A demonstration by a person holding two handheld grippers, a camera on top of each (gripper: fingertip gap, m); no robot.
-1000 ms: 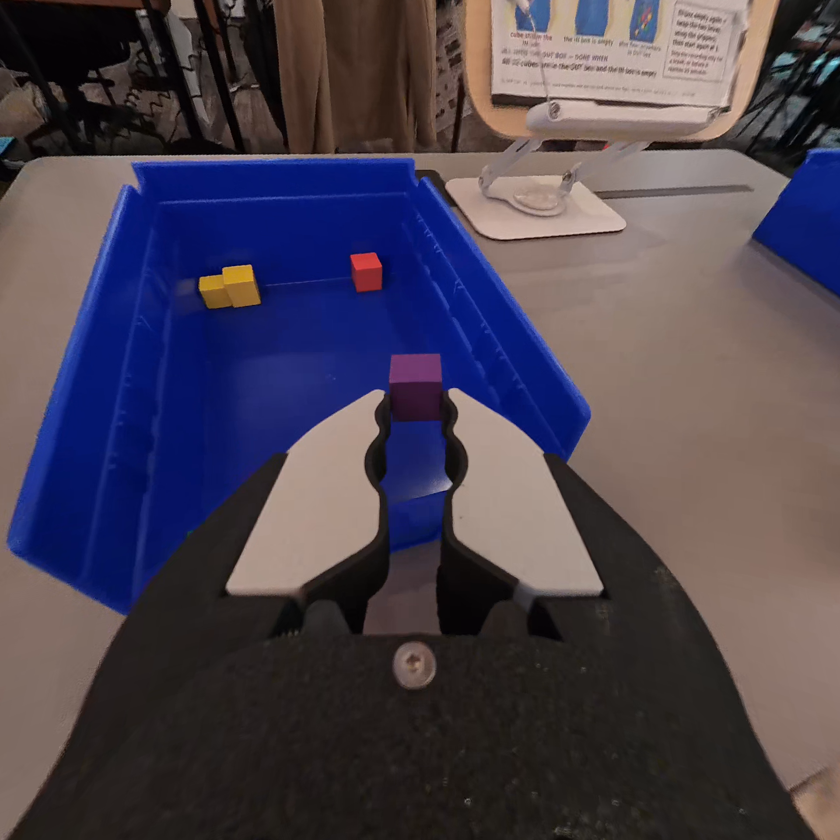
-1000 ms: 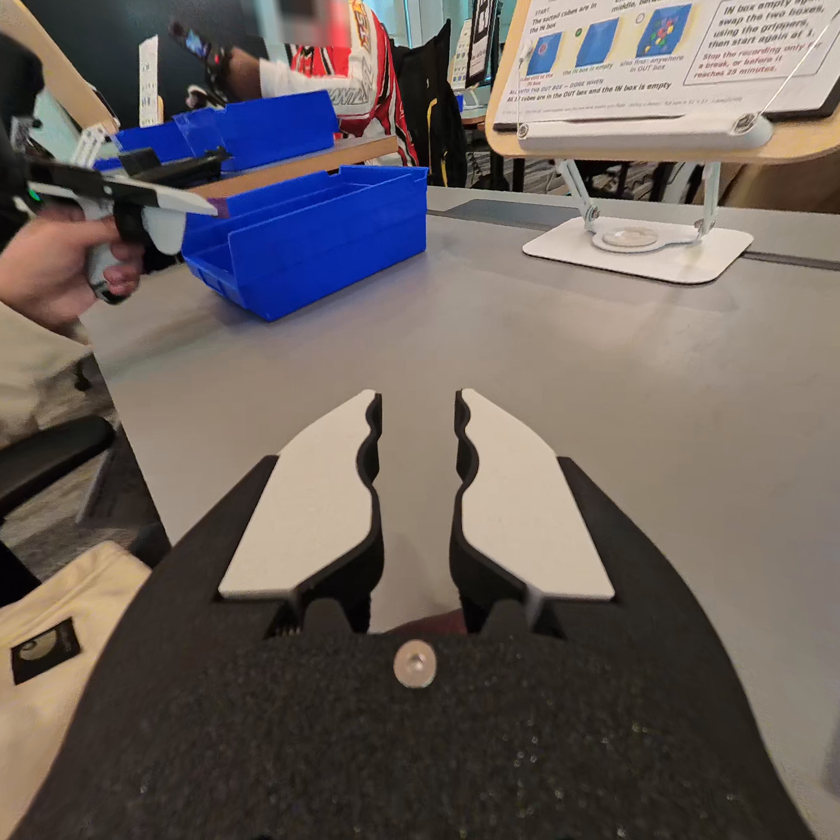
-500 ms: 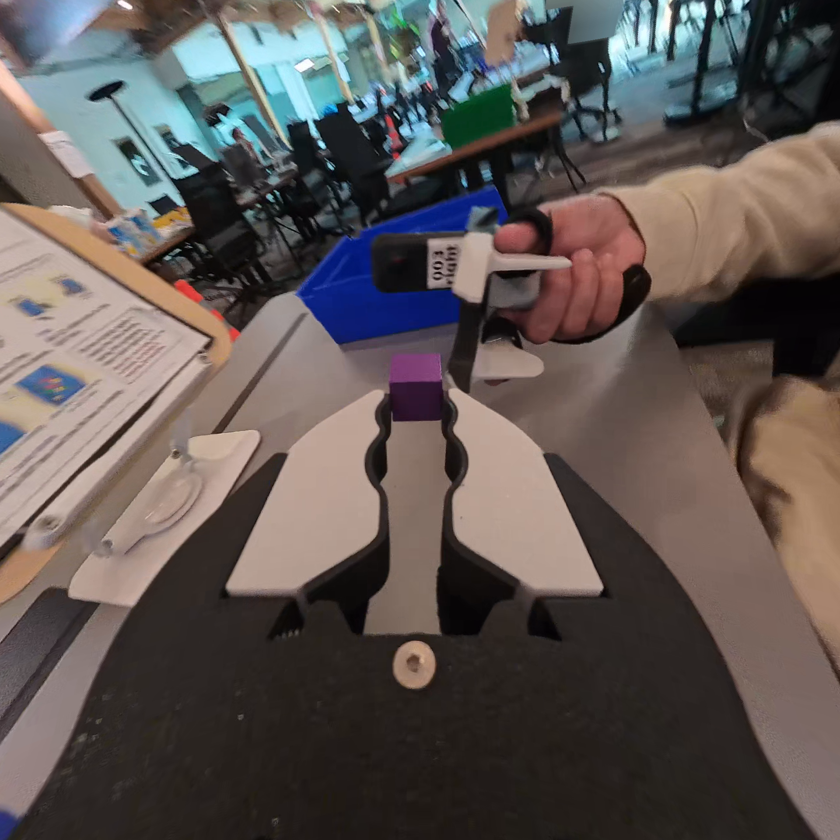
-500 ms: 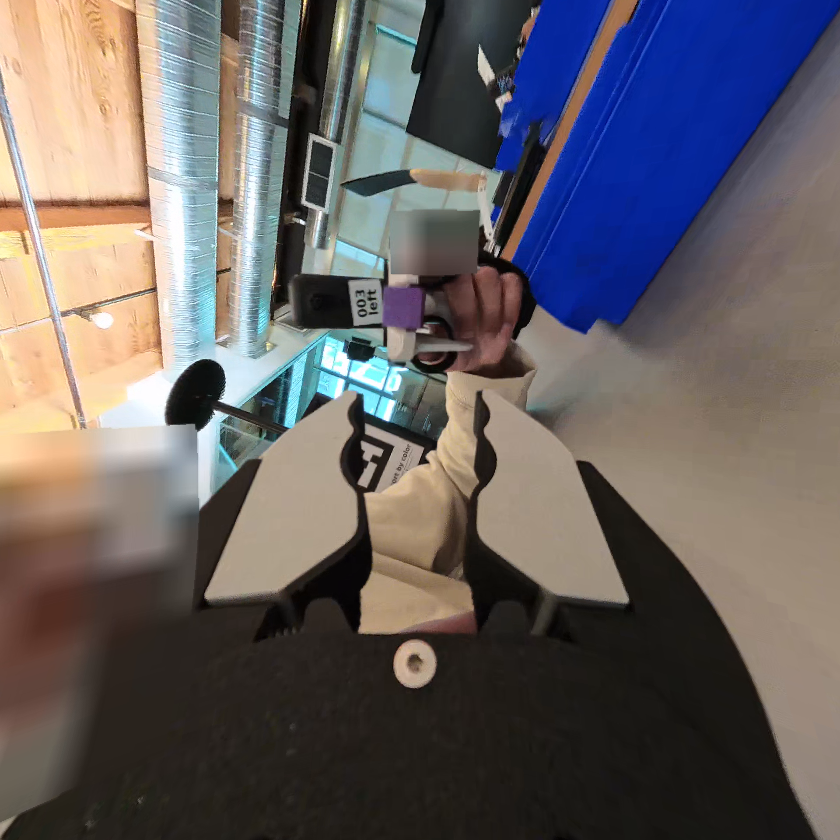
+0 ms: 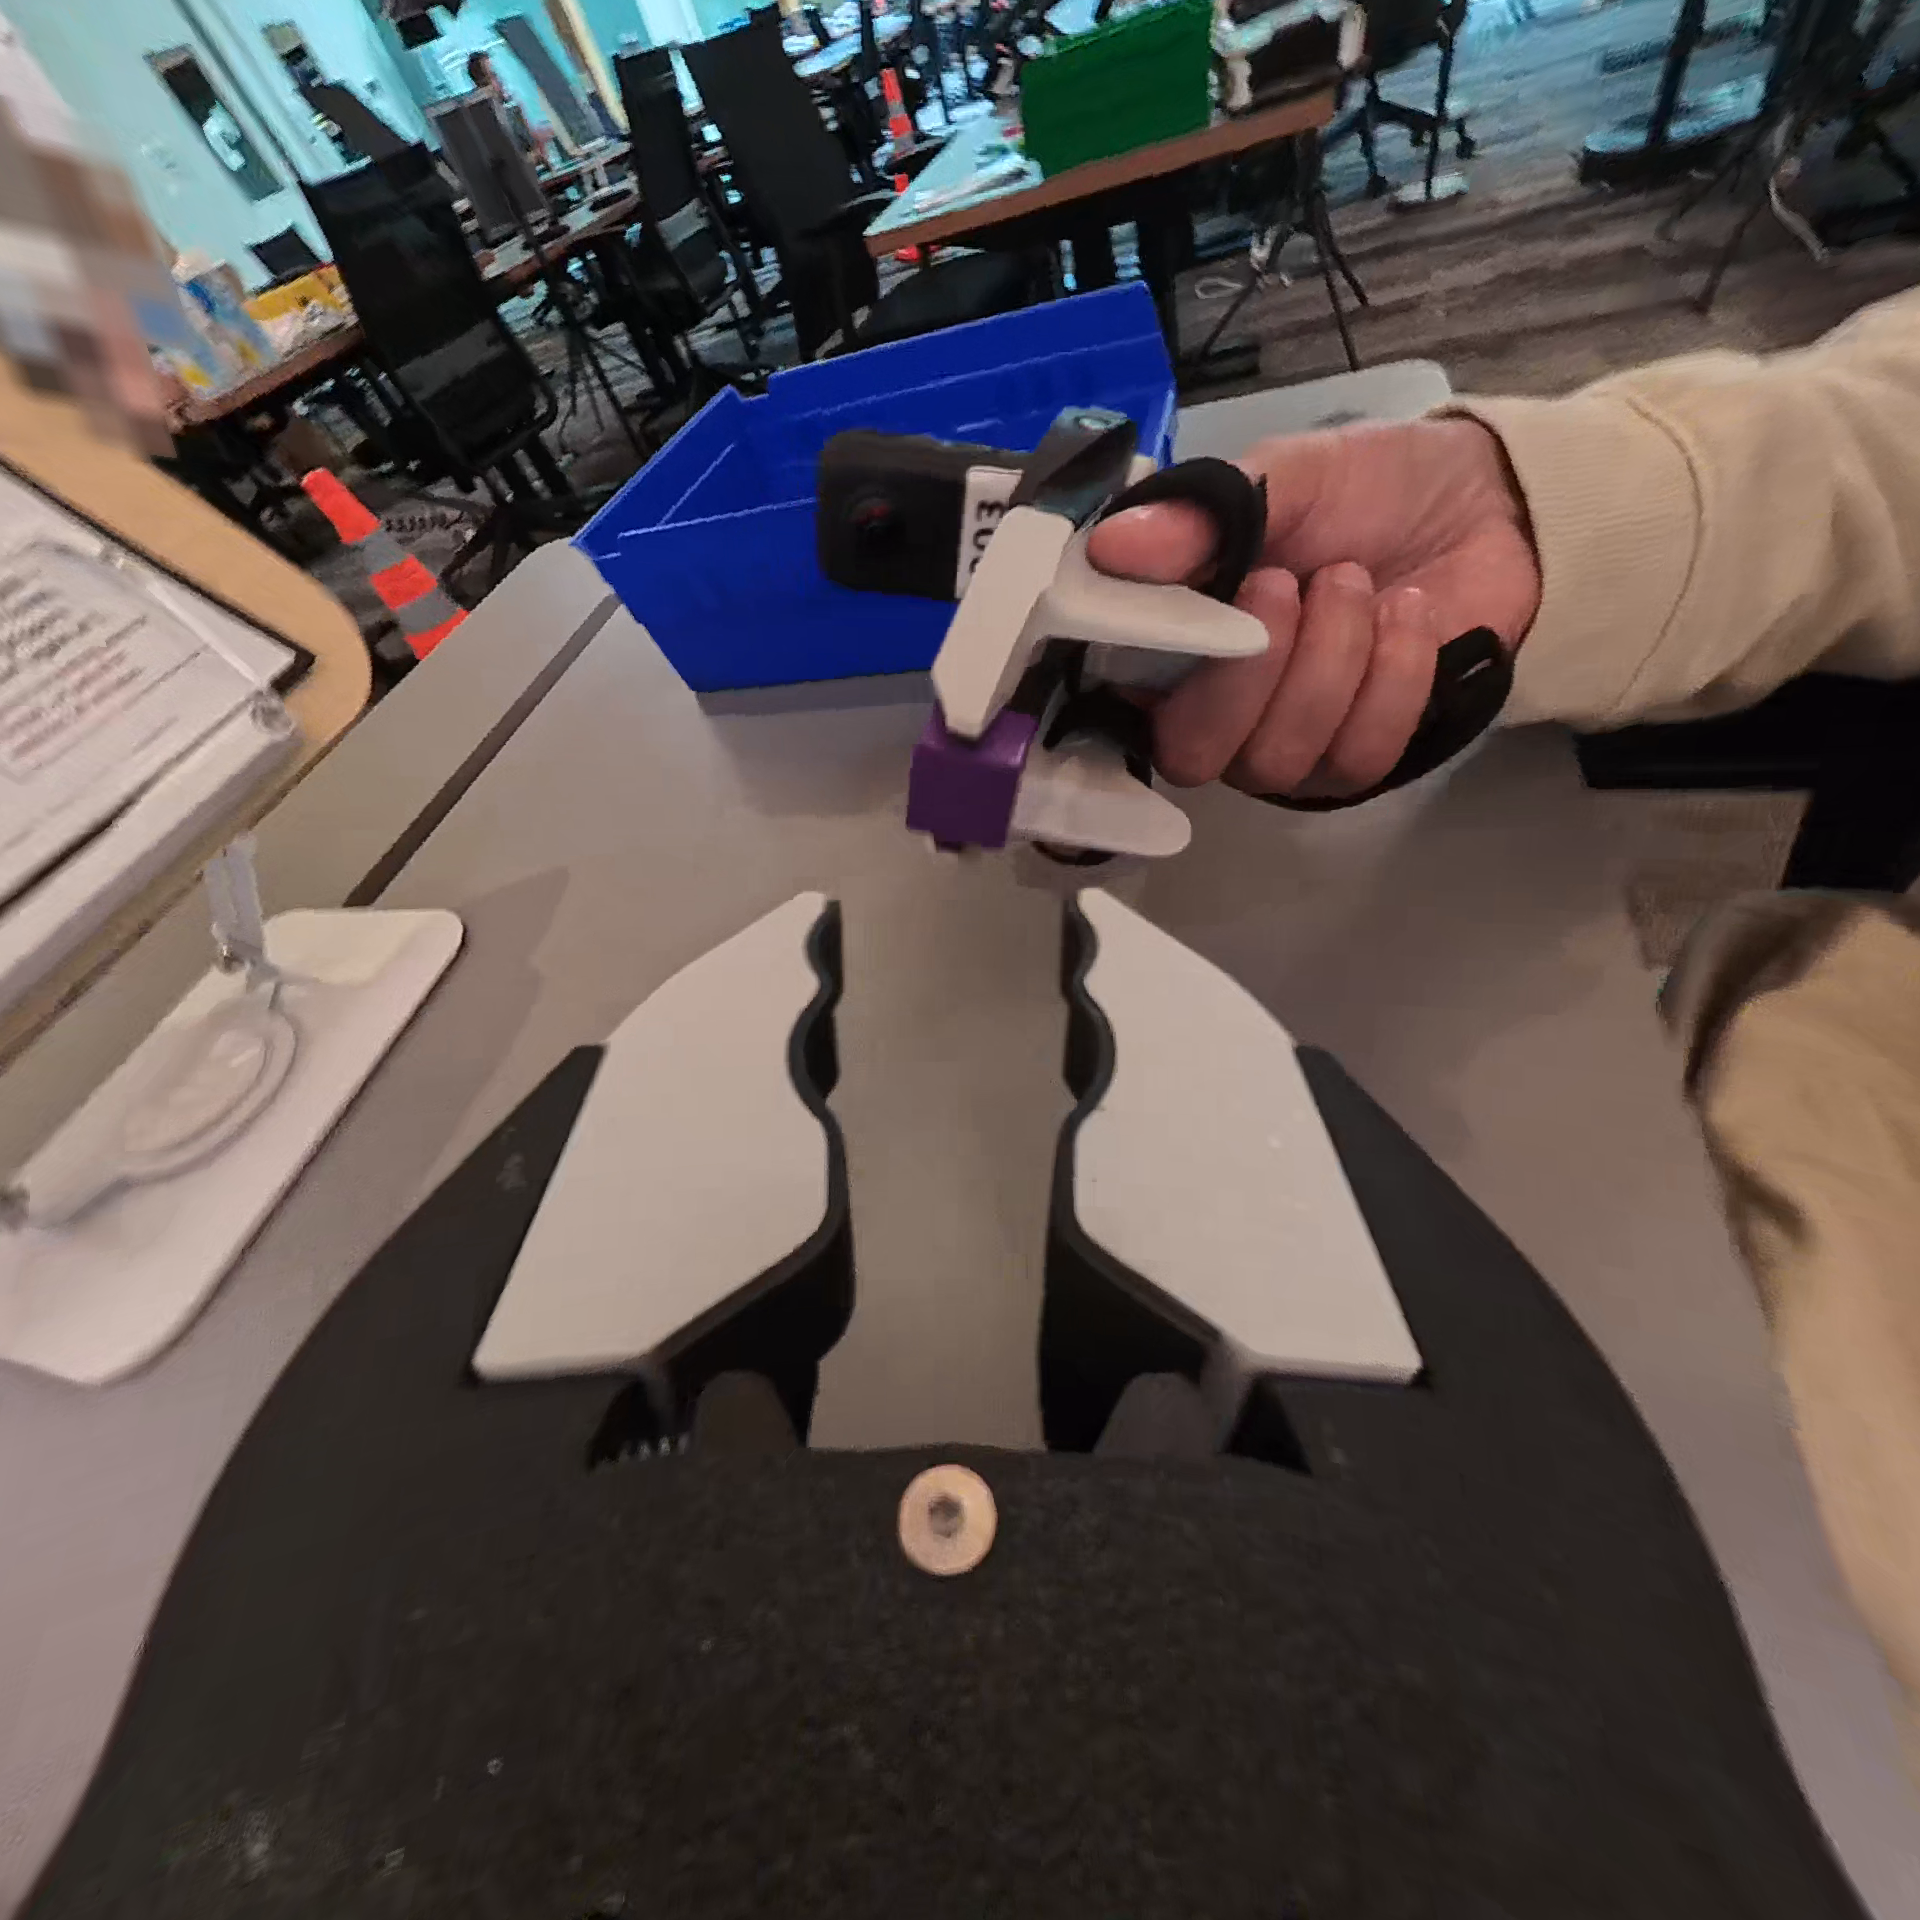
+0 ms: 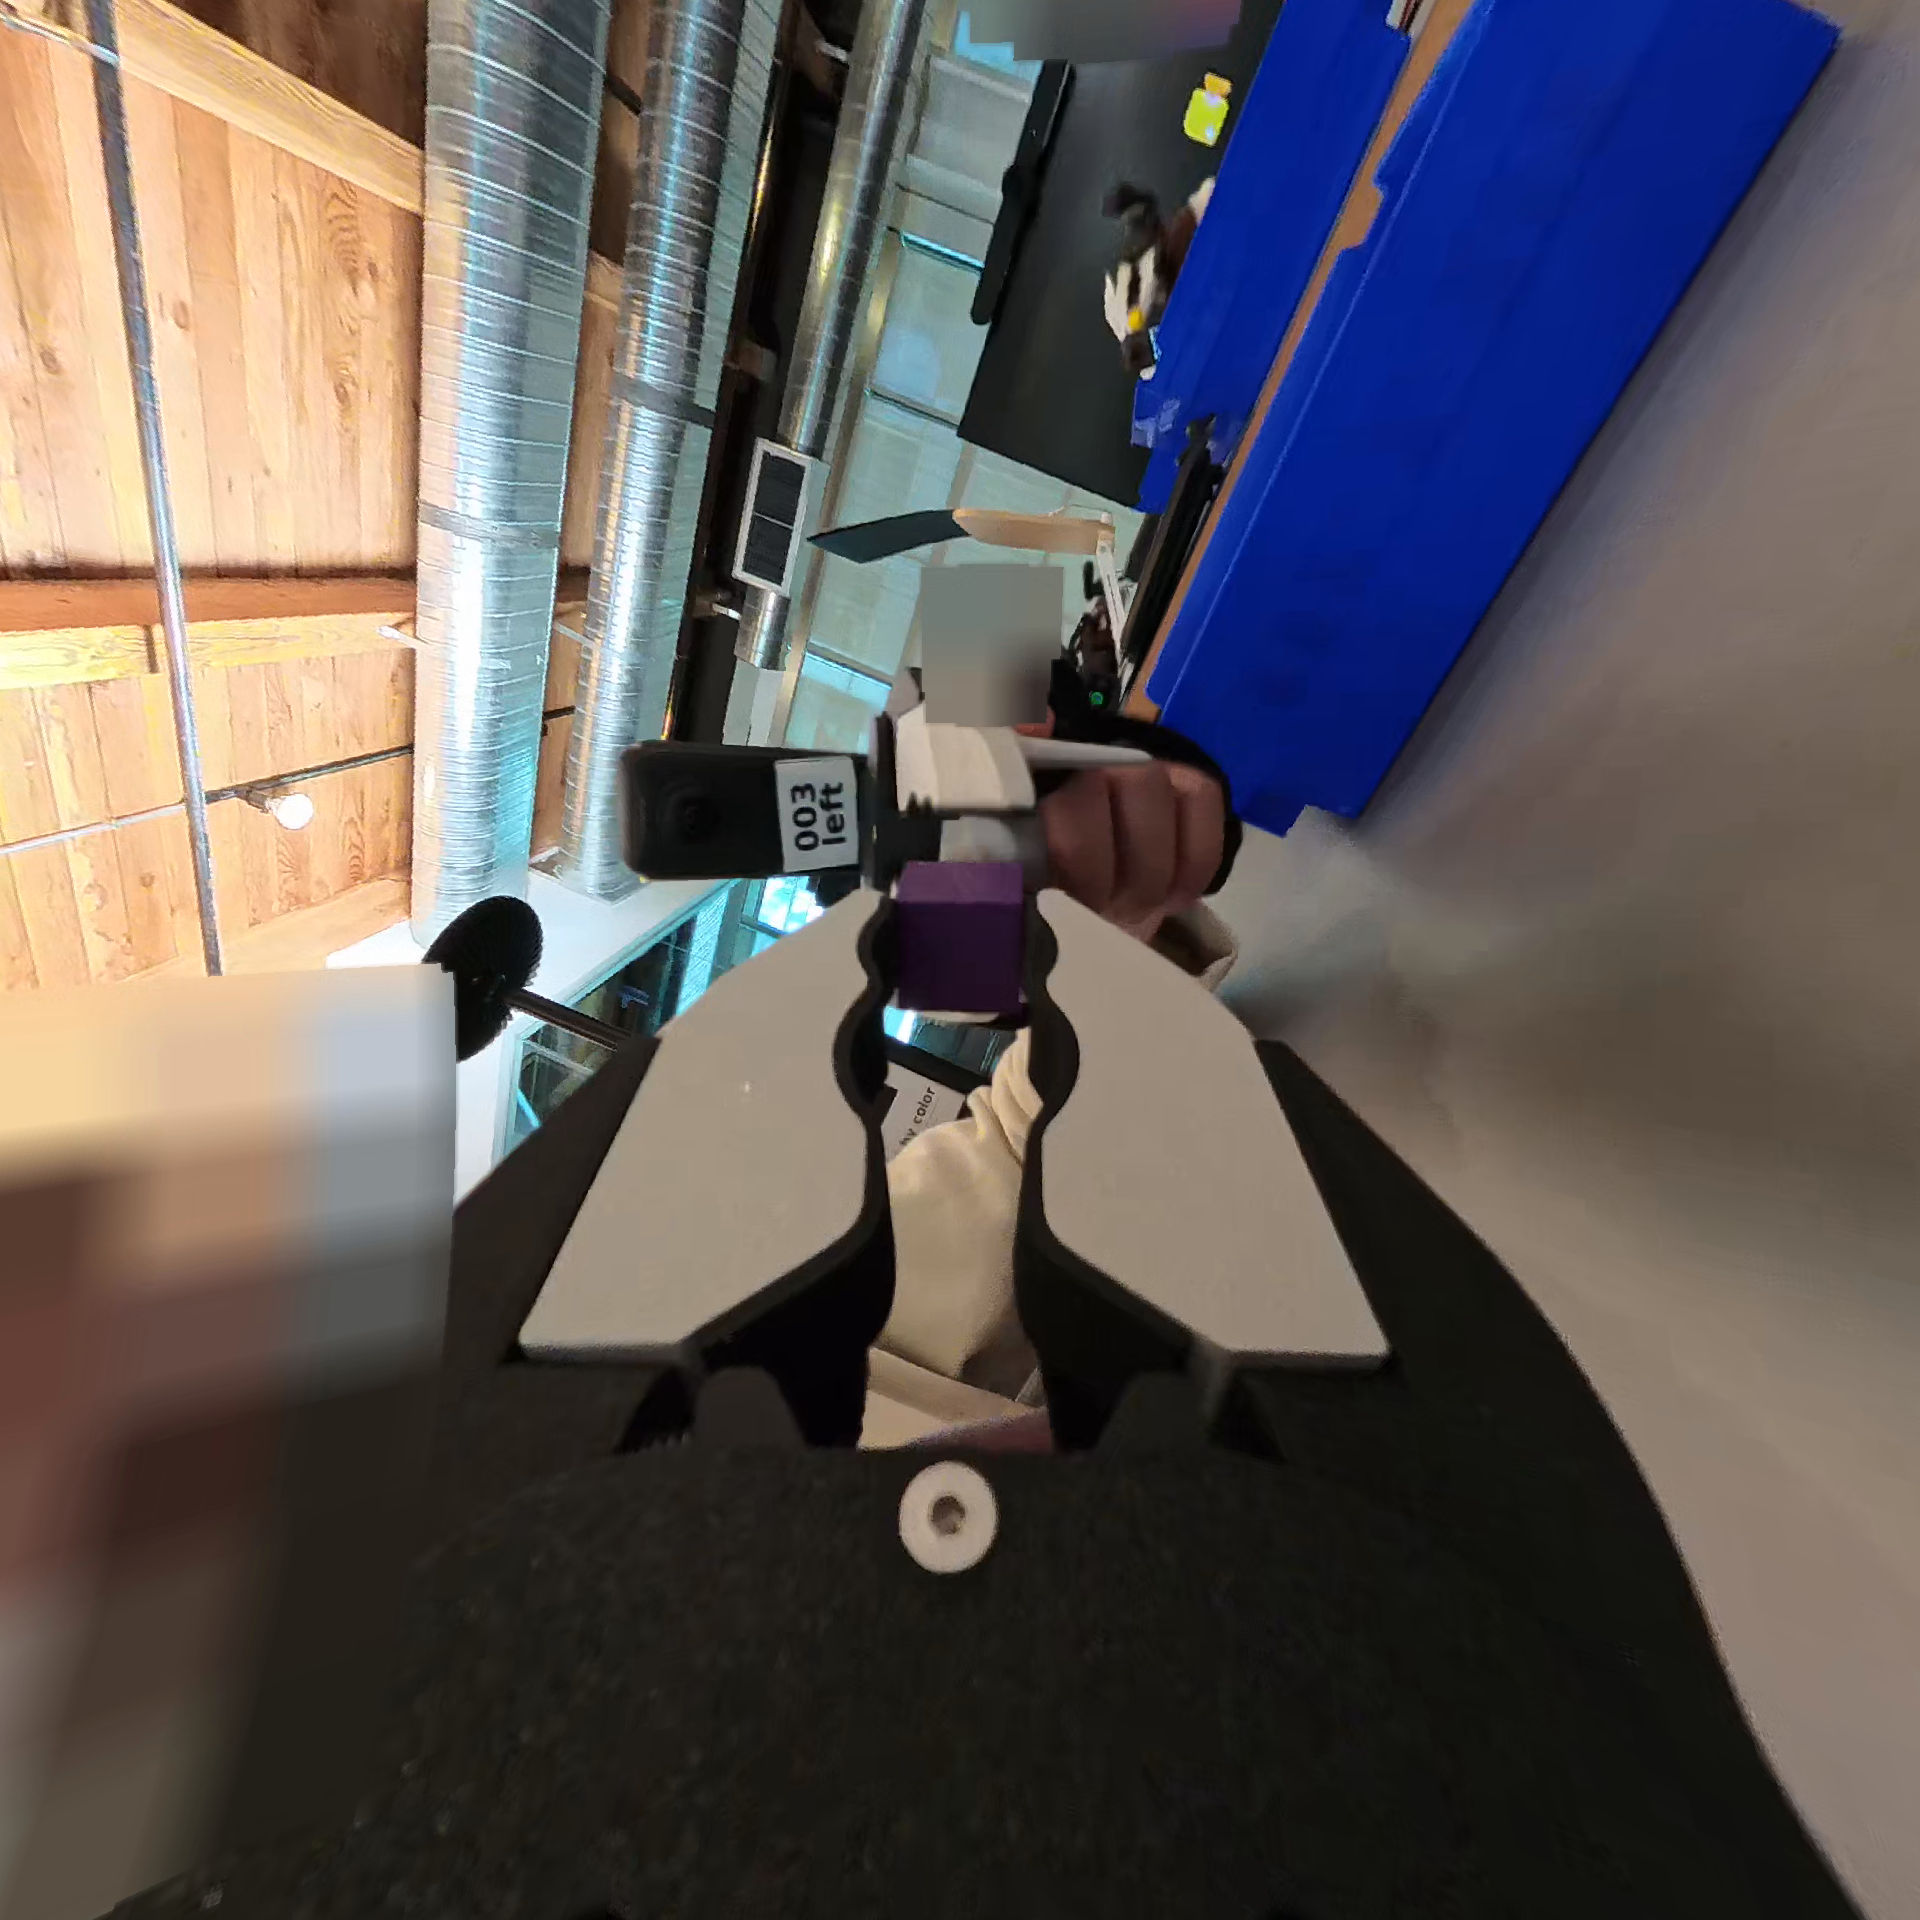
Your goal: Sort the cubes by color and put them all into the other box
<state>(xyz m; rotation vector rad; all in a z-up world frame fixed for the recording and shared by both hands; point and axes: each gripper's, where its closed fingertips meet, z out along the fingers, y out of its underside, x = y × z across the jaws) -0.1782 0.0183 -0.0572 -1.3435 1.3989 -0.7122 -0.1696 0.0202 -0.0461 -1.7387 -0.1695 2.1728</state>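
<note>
Left gripper [image 5: 945,914]: seen nearest in its own wrist view. Jaws are parted to a moderate gap with nothing between them, only grey table [image 5: 623,831] behind.

Just past those tips, the purple cube [image 5: 961,779] is held off the table surface, clamped between the white fingers of the right gripper [image 6: 956,925]. That gripper is gripped by a hand [image 5: 1351,623] in a cream sleeve [image 5: 1714,520], with a black strap around the hand. No contact between the cube and the left tips is seen.

Right wrist view is rolled roughly a quarter turn, so the table runs down the right side. Right jaws are closed to a narrow gap on the cube at the very tips. One cube face is turned toward the camera.

Directly behind the cube, the left gripper's black camera body and white fingers are seen, held by the other hand [image 6: 1132,842]. Whether a left finger touches the cube's far side cannot be told from this angle.

Mid-distance, left view: the white base plate of a document stand [image 5: 208,1039] rests on the table at the left, with the sheet holder above it. A blue box [image 5: 790,582] sits at the table's far edge, behind the right gripper. Its contents are not visible.

Mid-distance, right view: a second blue box [image 6: 1507,416] is on the table, only its outer wall shown.

Beyond: desks, black chairs and an orange cone. Ducts and wooden ceiling are seen in the right view.
</note>
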